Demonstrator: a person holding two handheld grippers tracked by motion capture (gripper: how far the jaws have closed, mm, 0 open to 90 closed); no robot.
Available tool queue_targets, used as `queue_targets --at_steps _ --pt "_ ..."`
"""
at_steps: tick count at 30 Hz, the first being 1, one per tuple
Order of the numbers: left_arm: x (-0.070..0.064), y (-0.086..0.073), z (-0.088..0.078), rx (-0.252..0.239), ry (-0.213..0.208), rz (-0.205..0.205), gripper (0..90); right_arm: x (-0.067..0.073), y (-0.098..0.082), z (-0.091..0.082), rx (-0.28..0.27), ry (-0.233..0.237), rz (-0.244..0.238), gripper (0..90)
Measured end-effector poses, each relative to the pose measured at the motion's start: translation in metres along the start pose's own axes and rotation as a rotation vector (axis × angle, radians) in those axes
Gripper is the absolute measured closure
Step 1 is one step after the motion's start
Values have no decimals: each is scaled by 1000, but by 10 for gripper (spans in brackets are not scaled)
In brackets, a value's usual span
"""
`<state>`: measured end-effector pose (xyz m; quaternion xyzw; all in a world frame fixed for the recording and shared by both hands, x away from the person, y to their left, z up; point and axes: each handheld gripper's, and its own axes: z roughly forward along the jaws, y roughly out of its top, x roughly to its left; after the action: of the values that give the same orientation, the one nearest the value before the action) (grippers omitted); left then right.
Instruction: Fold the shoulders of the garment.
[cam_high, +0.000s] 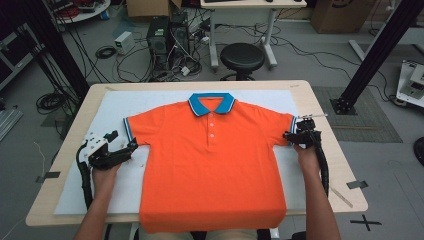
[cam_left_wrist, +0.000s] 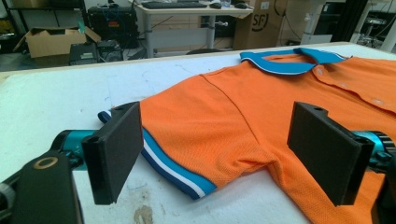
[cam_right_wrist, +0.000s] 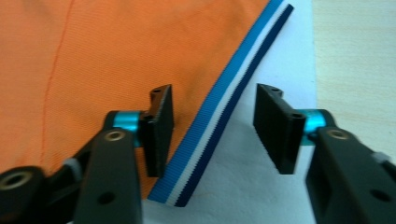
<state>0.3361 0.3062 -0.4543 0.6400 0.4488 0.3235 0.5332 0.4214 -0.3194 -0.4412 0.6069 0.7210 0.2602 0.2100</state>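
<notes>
The orange polo shirt (cam_high: 212, 165) lies flat mid-table, hem over the near edge. Both grippers straddle sleeve cuffs with jaws open: left gripper (cam_left_wrist: 219, 154), right gripper (cam_right_wrist: 212, 130). Next, I judge, close on each striped cuff (cam_right_wrist: 224, 121) to fold.

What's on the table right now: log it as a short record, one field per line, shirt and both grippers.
shirt: orange polo, flat, front up, hem over the near edge
collar: blue, far side
table cover: white sheet
left gripper: jaws wide apart at the left sleeve, not pressing it
right gripper: jaws part closed astride the striped cuff of the right sleeve, pads not on it
</notes>
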Motion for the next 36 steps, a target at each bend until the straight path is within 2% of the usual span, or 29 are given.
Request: queue_targets --at_steps 1,2,3,4,6,7,8,9,14,17,19,23,25,29,34,36 --pt "0 0 0 1 0 2 184 1 0 0 0 5 2 571" --pt "0 0 0 1 0 2 184 1 0 0 0 5 2 571" --pt "0 0 0 0 0 1 184 2 0 1 -1 29 6 619" --pt "0 0 0 1 0 2 184 3 0 2 1 30 13 639" --pt "0 0 0 0 0 1 185 4 1 2 3 48 7 753" --pt "0 0 0 1 -1 1 185 4 1 2 3 48 7 753" --pt "0 0 0 -1 -3 -1 184 6 3 2 11 62 -15 823" --pt "0 0 0 -1 -3 -1 184 8 3 2 13 62 -24 836" --pt "1 0 0 -1 -2 -4 184 11 5 -1 3 52 -41 846" --pt "1 0 0 -1 -1 -5 184 12 7 -4 -19 62 -45 846" --pt "1 0 0 -1 -1 -6 184 15 10 -10 -56 81 -48 846" --pt "1 0 0 0 -2 -4 186 21 15 -15 -76 97 -69 846" --pt "1 0 0 -1 0 -10 186 31 20 -19 -96 123 -96 846" --pt "1 0 0 -1 -2 -8 186 48 26 -19 -93 143 -146 846" --pt "1 0 0 -2 -3 -8 186 68 30 -17 -90 168 -185 845" --pt "1 0 0 -2 -4 -7 186 72 31 -17 -89 174 -195 845"
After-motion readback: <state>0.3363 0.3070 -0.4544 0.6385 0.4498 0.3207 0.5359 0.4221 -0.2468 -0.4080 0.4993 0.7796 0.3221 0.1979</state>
